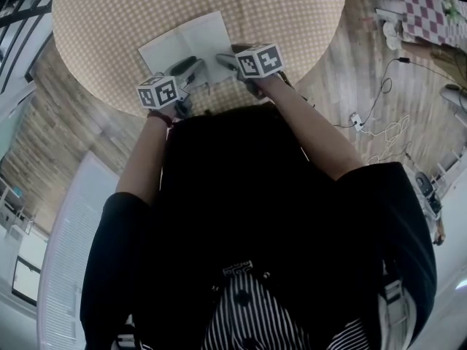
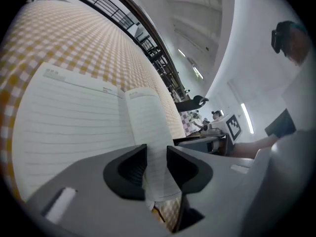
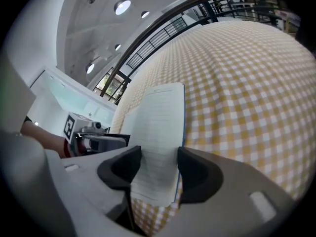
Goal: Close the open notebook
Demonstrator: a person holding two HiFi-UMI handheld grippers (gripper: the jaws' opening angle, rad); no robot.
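The open notebook (image 1: 186, 42) lies with white lined pages up on a round table (image 1: 146, 6) under a yellow checked cloth. Both grippers sit at its near edge. My left gripper (image 1: 191, 68) is open, and the right-hand page (image 2: 148, 127) runs face-up through the gap between its dark pads (image 2: 126, 169), which do not press on it. My right gripper (image 1: 225, 60) is open wide, and the same page (image 3: 160, 117), raised and bowed with a blue cover edge beside it, lies between its pads (image 3: 197, 174). The left page (image 2: 74, 122) rests flat.
The table edge curves close to the person's body. A wooden floor with white cables (image 1: 379, 115) lies to the right, and a red checked cloth (image 1: 427, 13) at the far right. A black railing (image 3: 197, 14) runs behind the table.
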